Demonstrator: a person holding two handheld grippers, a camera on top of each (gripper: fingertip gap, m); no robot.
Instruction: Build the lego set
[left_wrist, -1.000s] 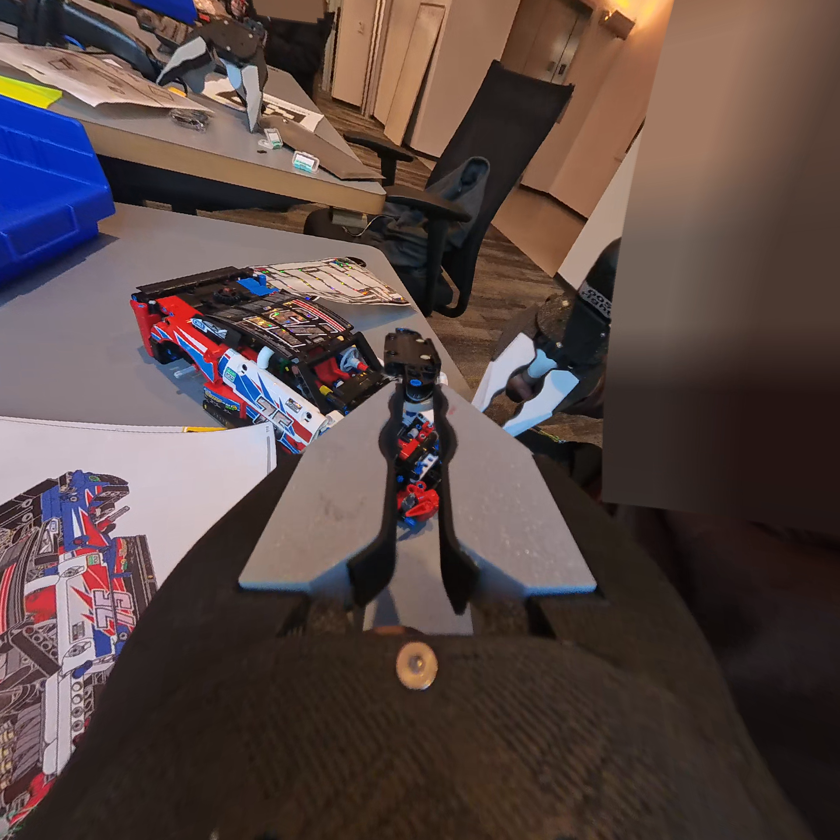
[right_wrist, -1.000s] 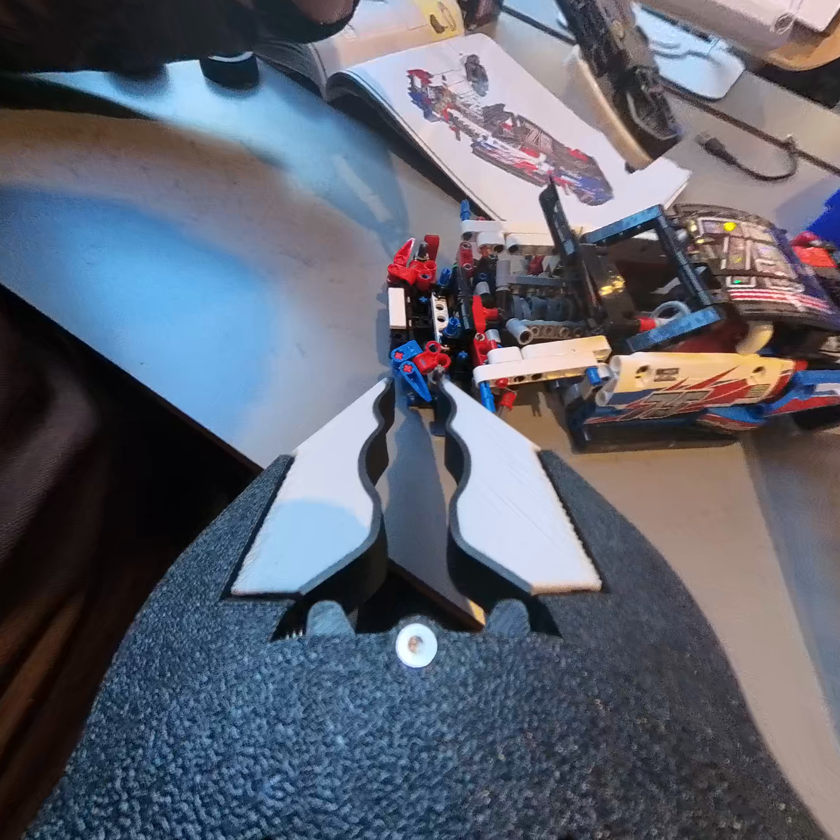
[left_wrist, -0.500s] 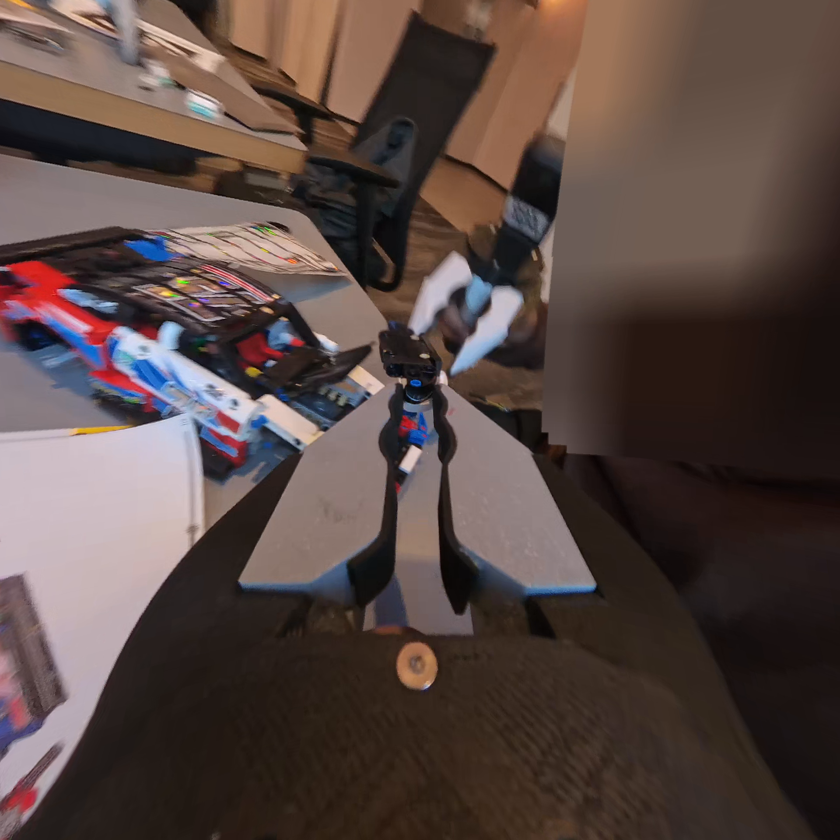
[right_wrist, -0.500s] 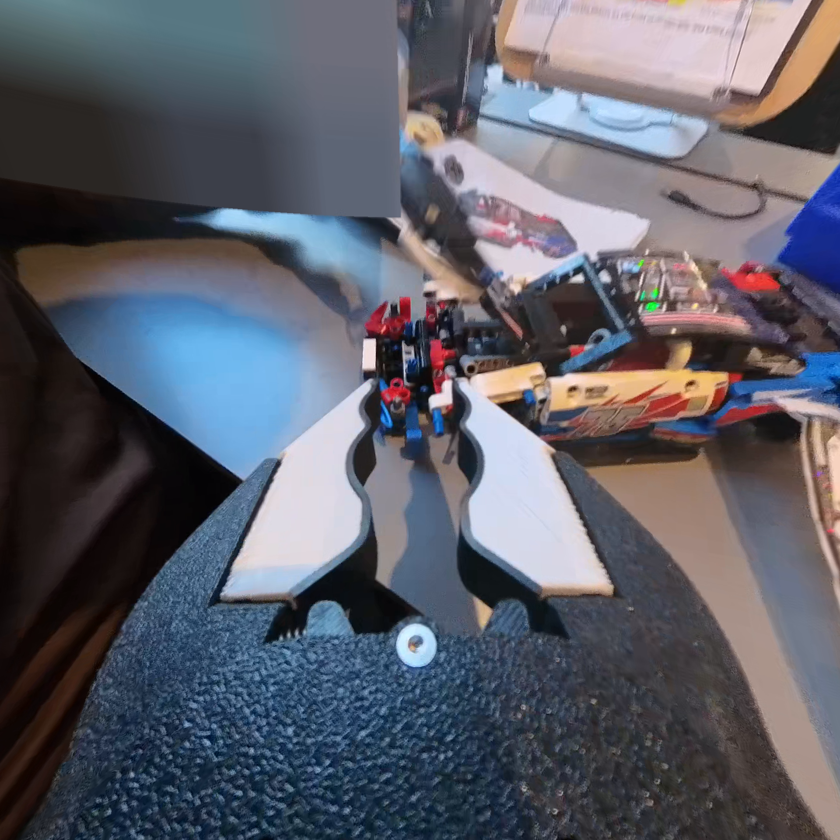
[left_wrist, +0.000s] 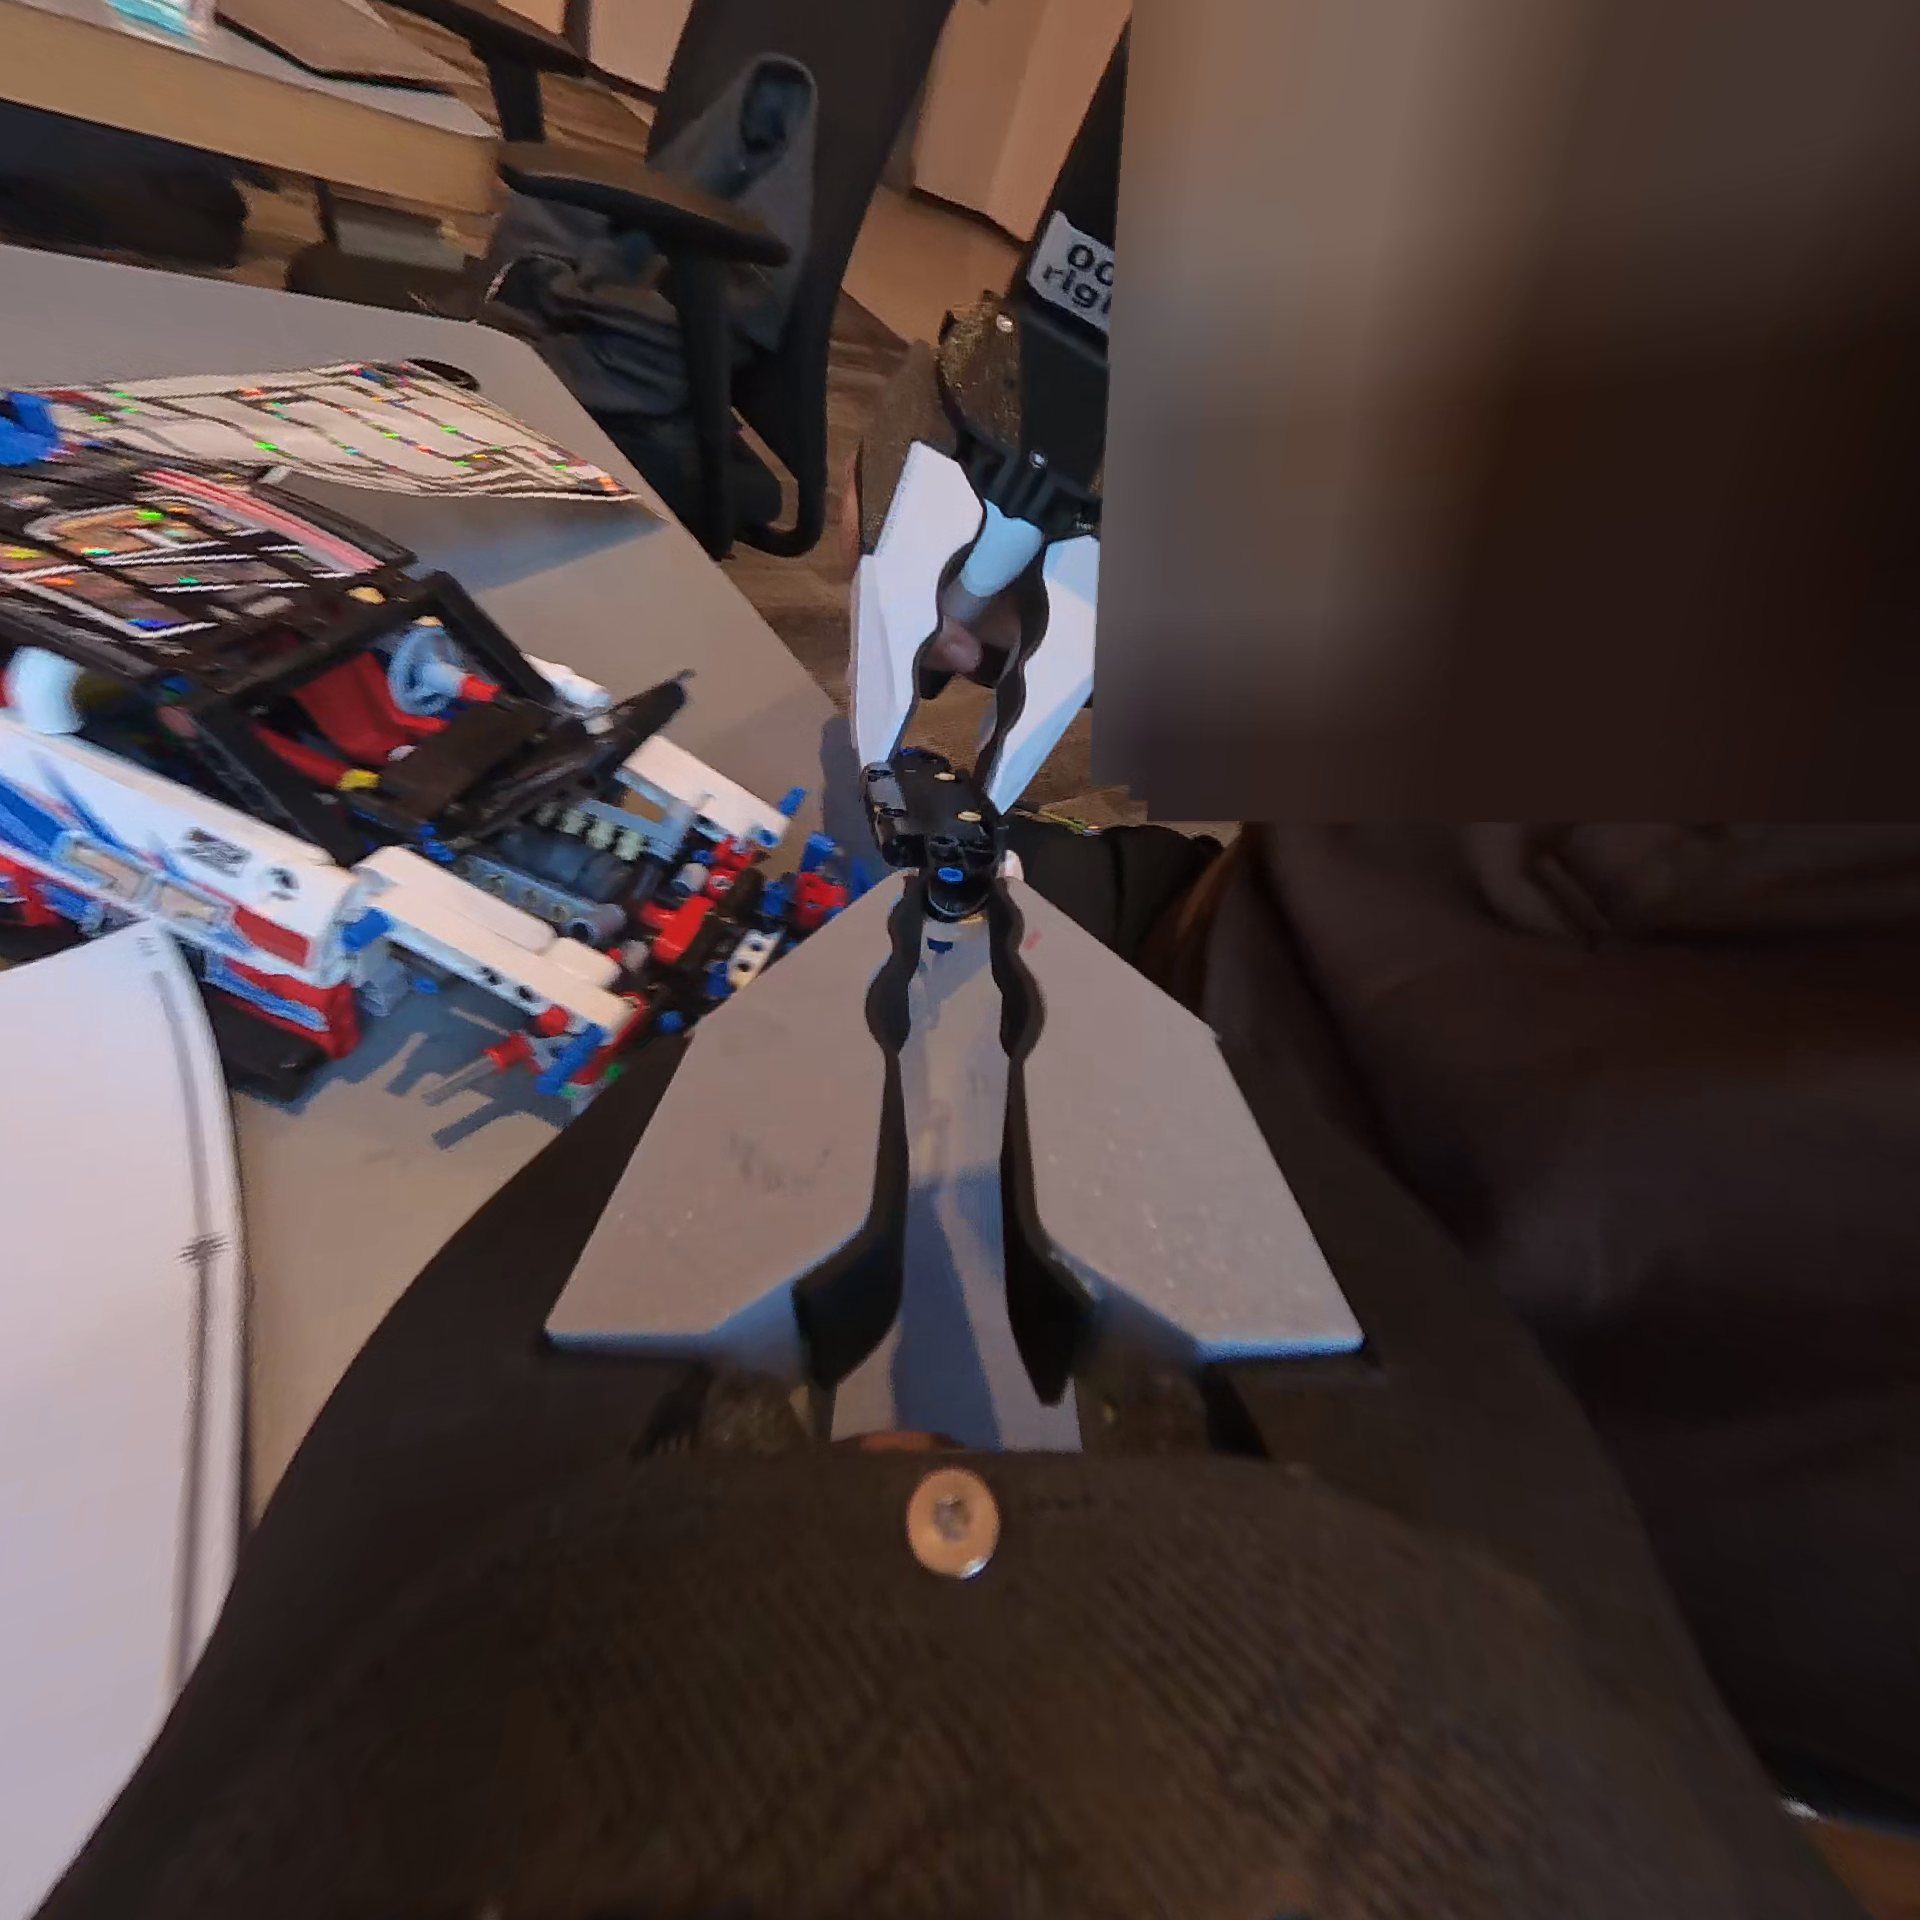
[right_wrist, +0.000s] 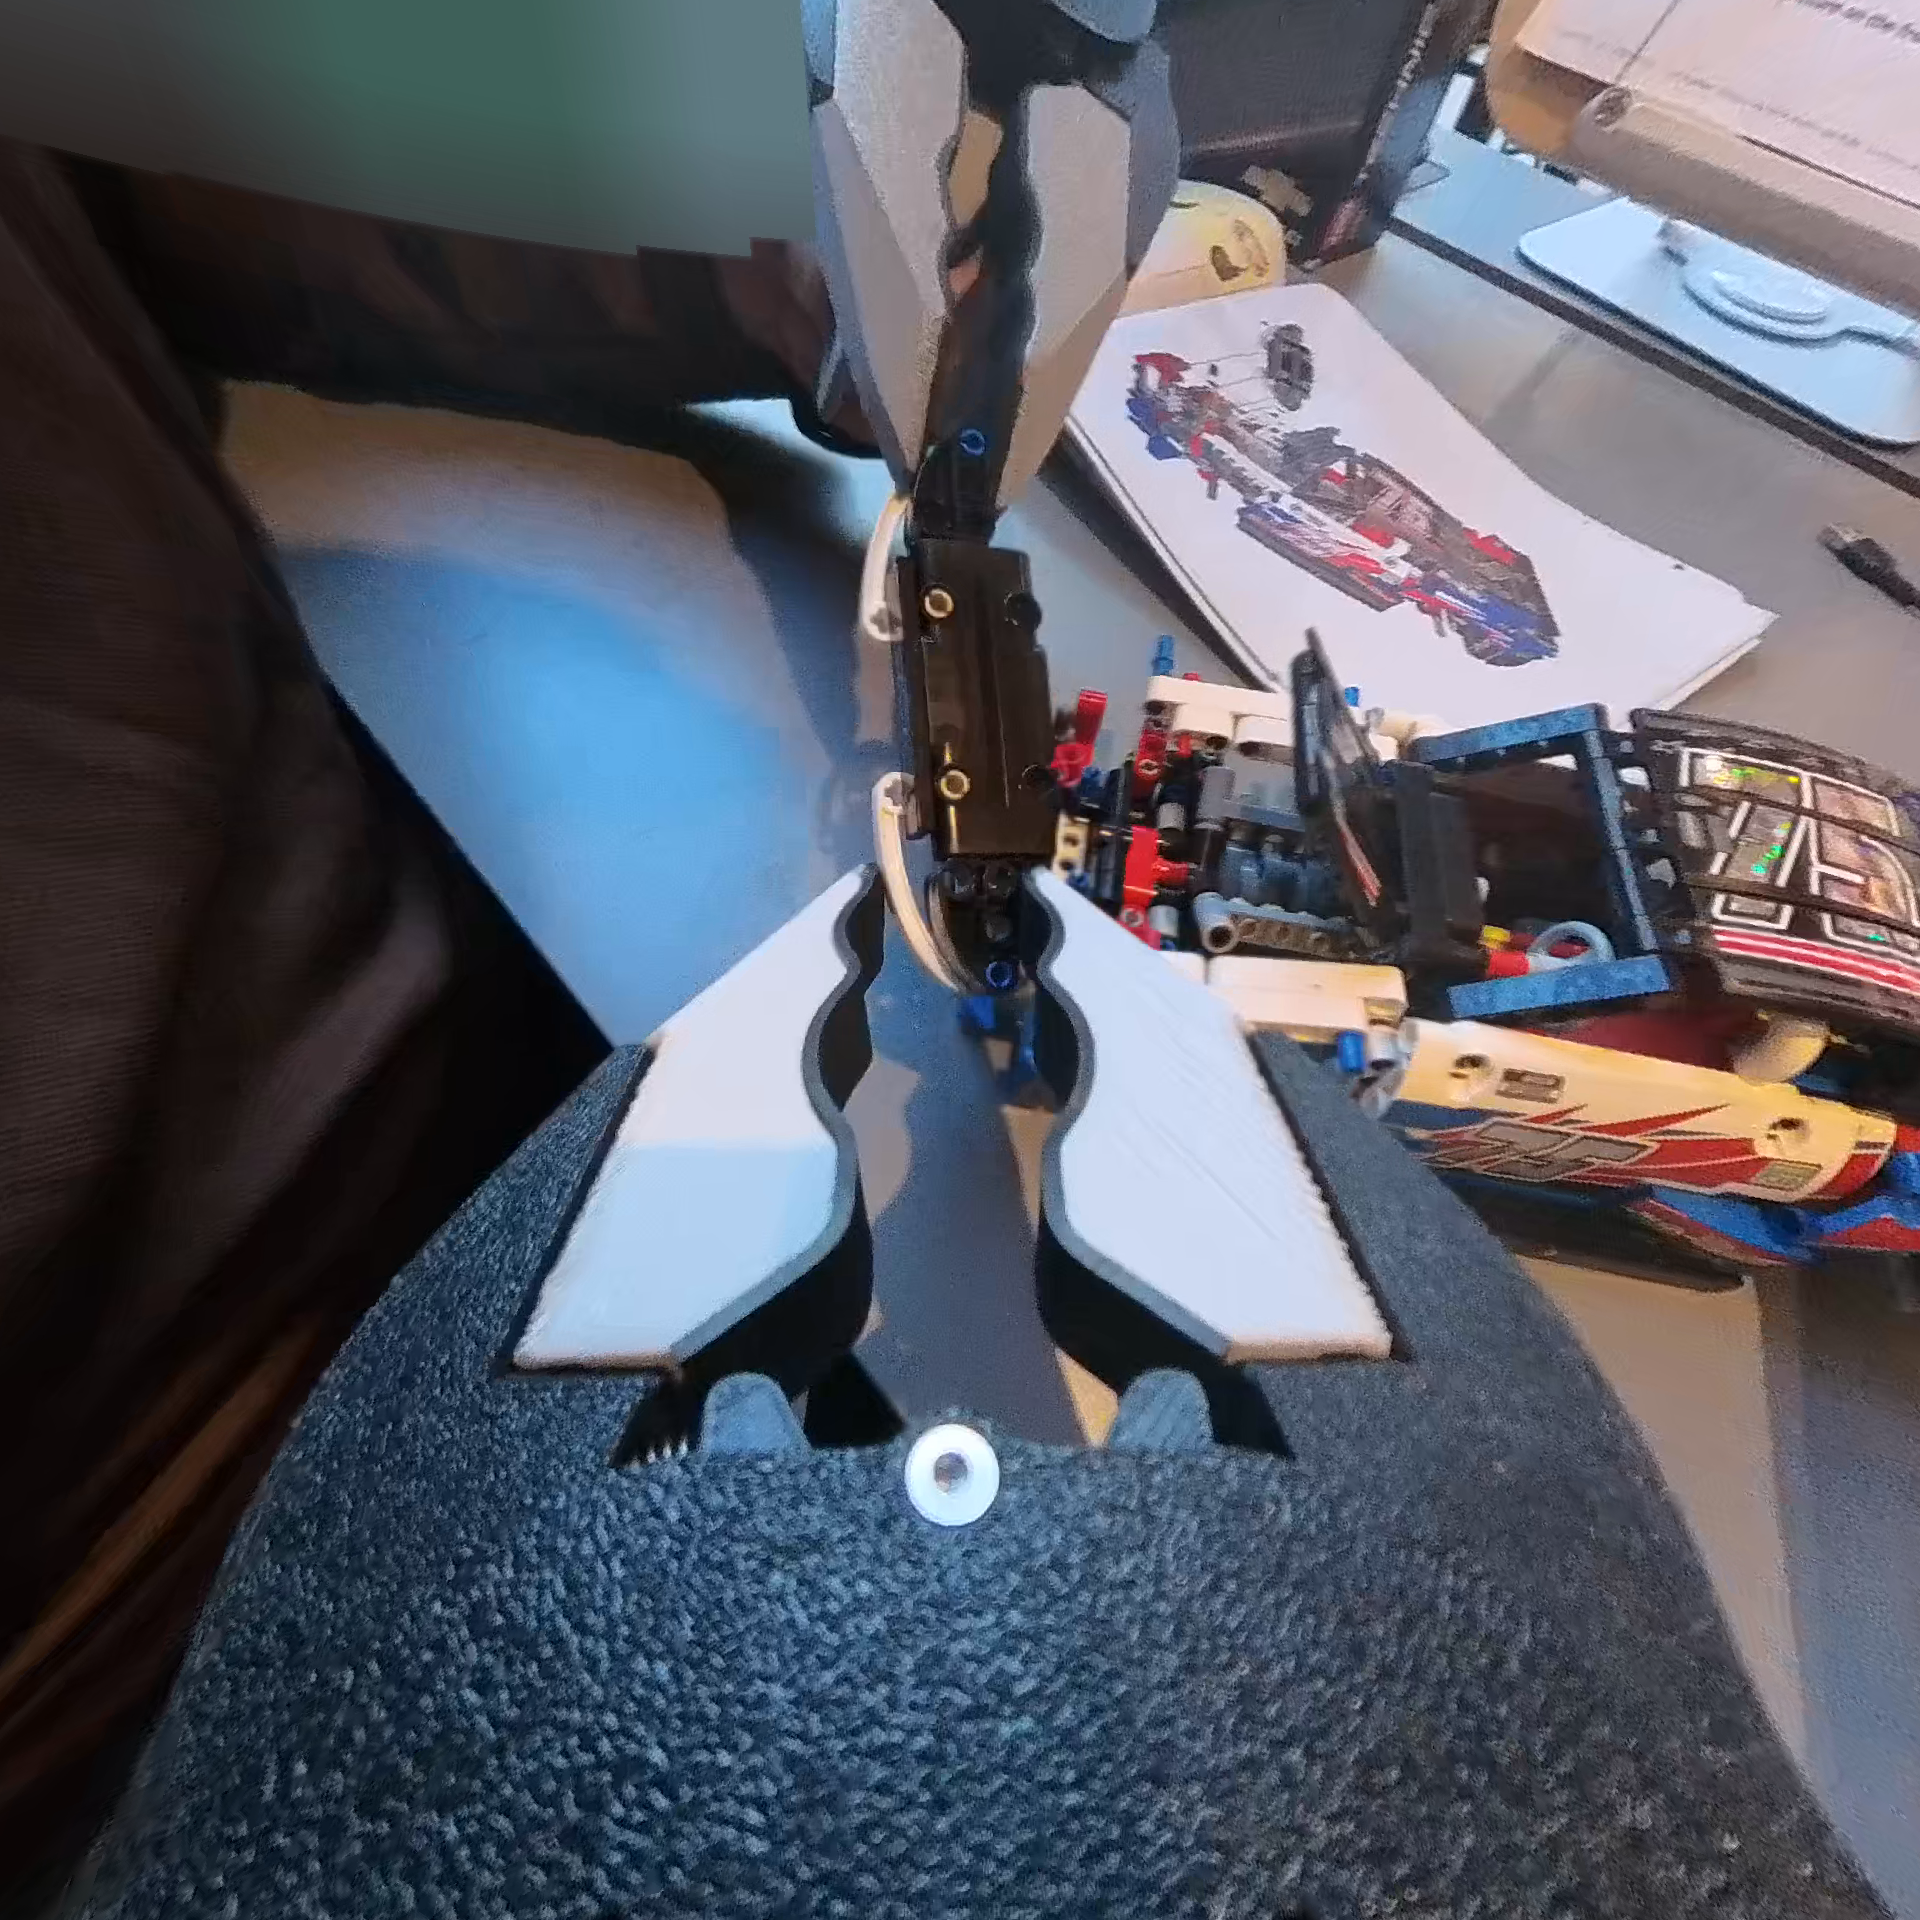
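My left gripper (left_wrist: 951, 896) is shut on one end of a black lego assembly (left_wrist: 925, 816) with white curved pieces and holds it in the air off the table's corner. In the right wrist view the left gripper (right_wrist: 961, 457) comes down from above with that assembly (right_wrist: 977, 707) hanging from it. My right gripper (right_wrist: 954, 894) has its pads against the assembly's lower end, the white arc on one side and the black part on the other; it also shows in the left wrist view (left_wrist: 940, 774). The red, white and blue lego car (left_wrist: 312, 831) (right_wrist: 1558, 935) lies on the grey table (left_wrist: 623, 582).
The open instruction booklet (right_wrist: 1403, 499) lies beyond the car and shows at the left edge (left_wrist: 94, 1247). A sticker sheet (left_wrist: 343, 426) lies behind the car. A black office chair (left_wrist: 727, 208) stands past the table. A monitor stand (right_wrist: 1766, 301) is at the back right.
My right gripper left the car's front, opened wider, then closed on the free end of the black assembly. My left gripper carried the assembly towards it, still shut on it.
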